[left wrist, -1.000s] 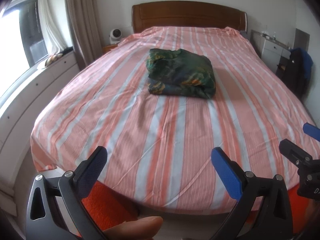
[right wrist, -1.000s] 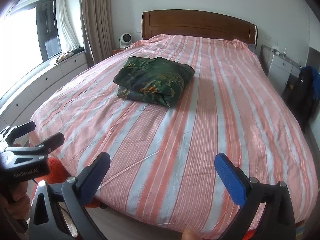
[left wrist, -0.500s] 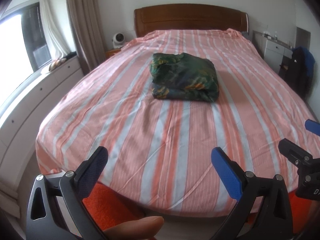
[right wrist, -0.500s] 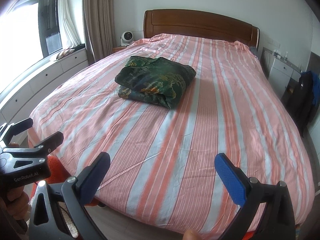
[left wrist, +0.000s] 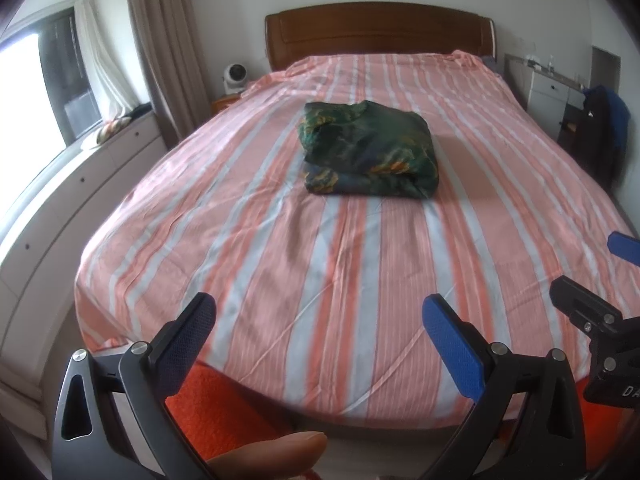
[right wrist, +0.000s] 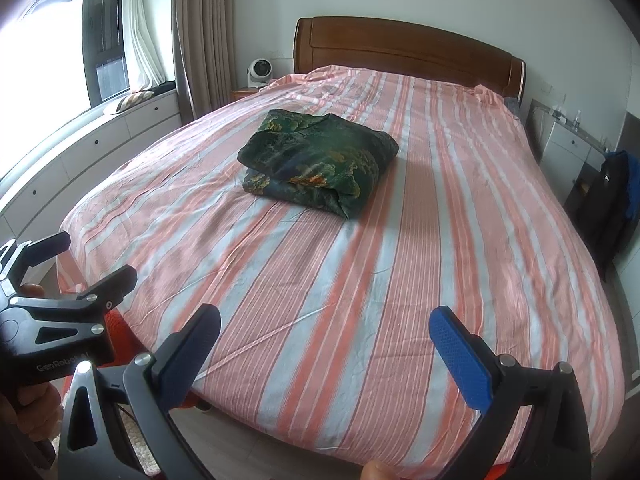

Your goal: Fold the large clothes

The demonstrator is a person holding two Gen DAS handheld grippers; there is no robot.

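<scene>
One folded garment (left wrist: 368, 150) on bed (left wrist: 320, 264); two tools, seemingly empty.

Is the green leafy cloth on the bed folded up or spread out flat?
Folded. The green cloth sits as a thick, compact bundle with stacked layers at its near edge, on the striped bed.

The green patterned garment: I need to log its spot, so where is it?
The folded green garment lies mid-bed on the striped sheet, nearer the wooden headboard than the open left gripper and right gripper.
</scene>
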